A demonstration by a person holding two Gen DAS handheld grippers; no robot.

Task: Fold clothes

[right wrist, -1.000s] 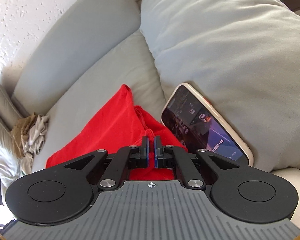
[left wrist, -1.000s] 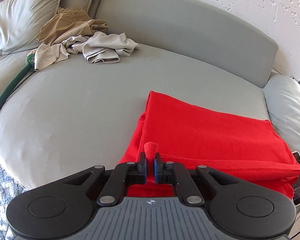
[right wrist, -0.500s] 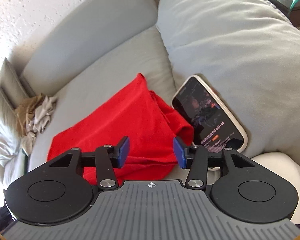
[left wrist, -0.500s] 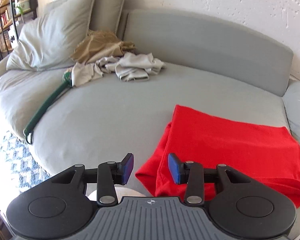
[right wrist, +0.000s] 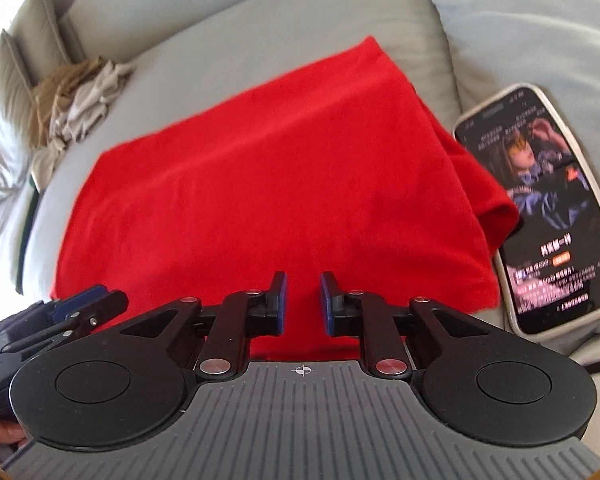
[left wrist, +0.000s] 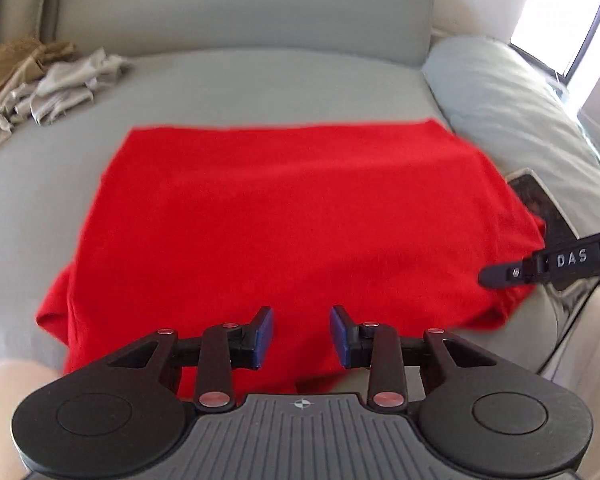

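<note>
Red shirt point(left wrist: 292, 224) lying flat on grey sofa seat point(left wrist: 260, 84), already looking folded once. Soft, light knit, probably sagging and bunching when lifted, so best pinching near hem corners, both layers together. Left gripper point(left wrist: 301, 334) hovering over near edge, jaws apart and closing, nothing between them. Right gripper point(right wrist: 302, 304) doing same, narrower gap, empty too. Phone point(right wrist: 548, 204) sitting just beside shirt's right edge, kinda in way. Crumpled clothes pile point(left wrist: 48, 80) waiting far back left, well apart.
</note>
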